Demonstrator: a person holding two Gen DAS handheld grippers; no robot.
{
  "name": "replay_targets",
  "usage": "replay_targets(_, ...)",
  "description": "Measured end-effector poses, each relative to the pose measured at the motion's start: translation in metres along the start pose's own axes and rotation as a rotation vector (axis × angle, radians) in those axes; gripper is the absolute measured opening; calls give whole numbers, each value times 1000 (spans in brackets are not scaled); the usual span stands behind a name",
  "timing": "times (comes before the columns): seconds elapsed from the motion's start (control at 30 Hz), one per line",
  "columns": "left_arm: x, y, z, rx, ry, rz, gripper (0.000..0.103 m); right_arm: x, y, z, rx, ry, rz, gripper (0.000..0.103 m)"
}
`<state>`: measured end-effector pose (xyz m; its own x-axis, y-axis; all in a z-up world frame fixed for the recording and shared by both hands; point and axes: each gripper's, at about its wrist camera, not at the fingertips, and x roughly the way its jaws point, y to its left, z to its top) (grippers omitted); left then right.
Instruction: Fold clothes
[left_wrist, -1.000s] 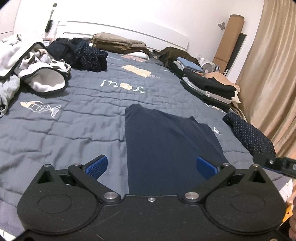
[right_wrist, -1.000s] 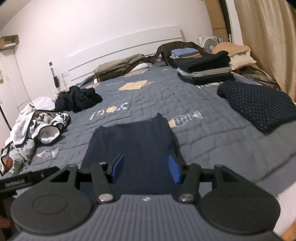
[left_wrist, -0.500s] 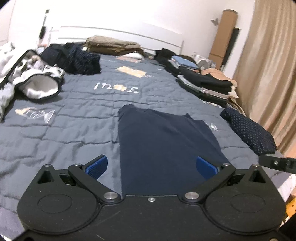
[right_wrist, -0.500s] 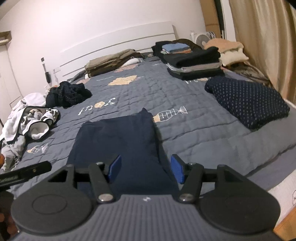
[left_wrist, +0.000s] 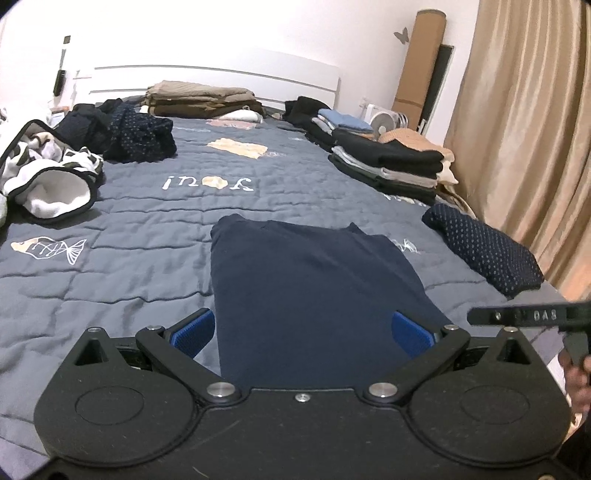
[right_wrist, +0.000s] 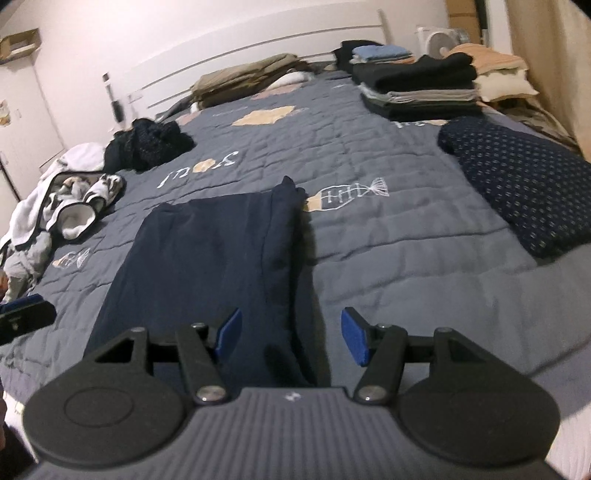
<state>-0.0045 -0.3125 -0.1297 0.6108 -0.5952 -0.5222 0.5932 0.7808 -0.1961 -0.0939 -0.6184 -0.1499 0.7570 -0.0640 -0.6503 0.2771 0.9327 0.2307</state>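
A dark navy garment (left_wrist: 314, 280) lies flat on the grey quilted bed, folded lengthwise into a long strip; it also shows in the right wrist view (right_wrist: 218, 258). My left gripper (left_wrist: 301, 330) is open and empty over the garment's near end. My right gripper (right_wrist: 291, 336) is open and empty over the garment's near right edge. Part of the right gripper (left_wrist: 524, 317) shows at the right of the left wrist view. Part of the left gripper (right_wrist: 22, 317) shows at the left of the right wrist view.
A folded dotted navy garment (right_wrist: 517, 184) lies at the right. A stack of folded clothes (right_wrist: 417, 88) stands beyond it. A white and black heap (left_wrist: 48, 177) and a dark heap (left_wrist: 125, 133) lie at the left. Beige curtains (left_wrist: 528, 129) hang at the right.
Both grippers have drawn back toward the near edge of the bed. The right gripper's fingers have opened wider. The garment has not moved.
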Motion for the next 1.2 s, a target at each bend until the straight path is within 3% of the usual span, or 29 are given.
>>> replay_targets(0.1, 6, -3, -1, 9, 17, 3, 103, 7, 2, 5, -30, 20, -7, 59)
replay_targets(0.33, 16, -12, -9, 68, 58, 9, 103, 13, -2, -7, 59, 51, -42, 59)
replay_targets(0.47, 19, -15, -12, 89, 67, 19, 103, 10, 6, -5, 23, 35, -44, 59)
replay_targets(1.2, 22, -11, -13, 79, 80, 52, 103, 11, 17, -3, 7, 17, -21, 59)
